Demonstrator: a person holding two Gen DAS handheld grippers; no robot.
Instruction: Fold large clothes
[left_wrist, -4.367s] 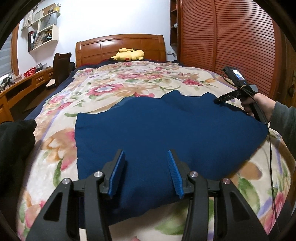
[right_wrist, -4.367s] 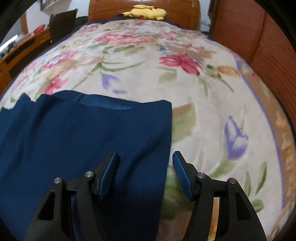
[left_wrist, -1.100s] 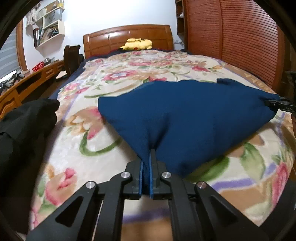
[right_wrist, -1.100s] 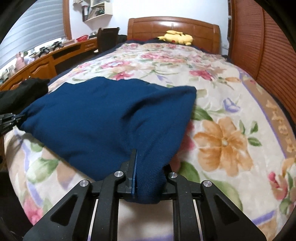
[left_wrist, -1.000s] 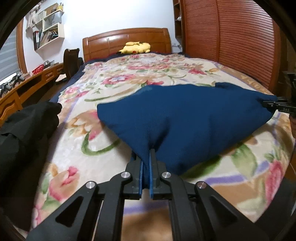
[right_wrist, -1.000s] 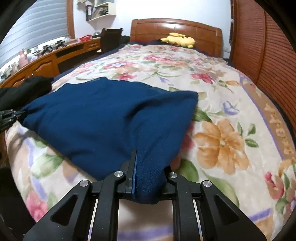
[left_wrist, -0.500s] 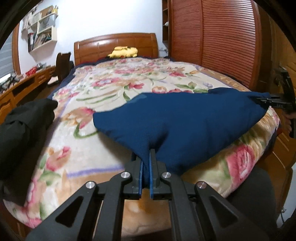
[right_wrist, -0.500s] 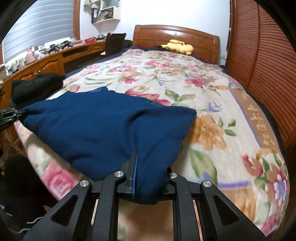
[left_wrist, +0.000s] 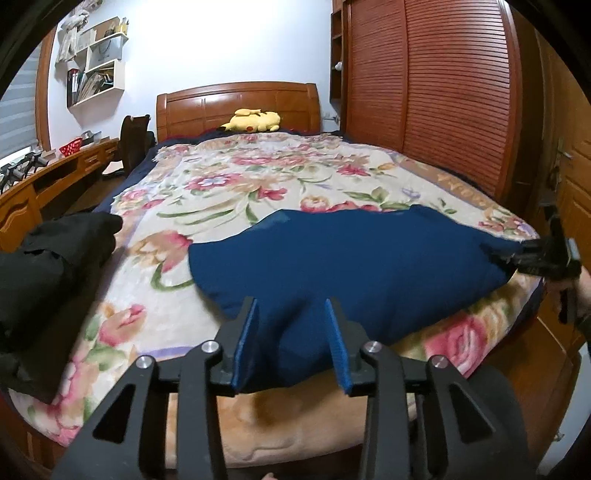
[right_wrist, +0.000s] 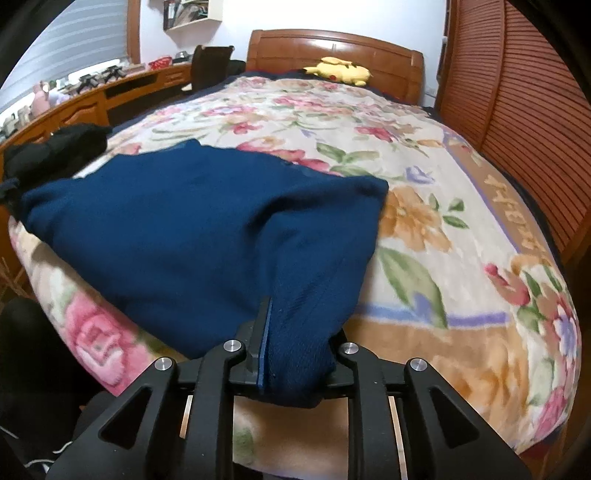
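Note:
A dark blue garment (left_wrist: 351, 266) lies folded near the foot of the floral bed (left_wrist: 258, 177), its near edge drooping over the bed's end. My left gripper (left_wrist: 291, 343) is open, its blue pads on either side of the garment's near corner, holding nothing. My right gripper (right_wrist: 295, 354) is shut on the garment's (right_wrist: 207, 229) other near corner, cloth bunched between its jaws. In the left wrist view the right gripper (left_wrist: 517, 254) shows at the far right, pinching that corner.
A pile of black clothes (left_wrist: 40, 273) lies on the bed's left edge. A yellow plush toy (left_wrist: 253, 120) sits by the wooden headboard. A slatted wooden wardrobe (left_wrist: 443, 92) runs along the right side. A desk (right_wrist: 92, 96) and chair stand on the left.
My left gripper has opened and let go of the garment's corner. The garment has been dragged toward the foot of the bed. The right gripper still holds its corner.

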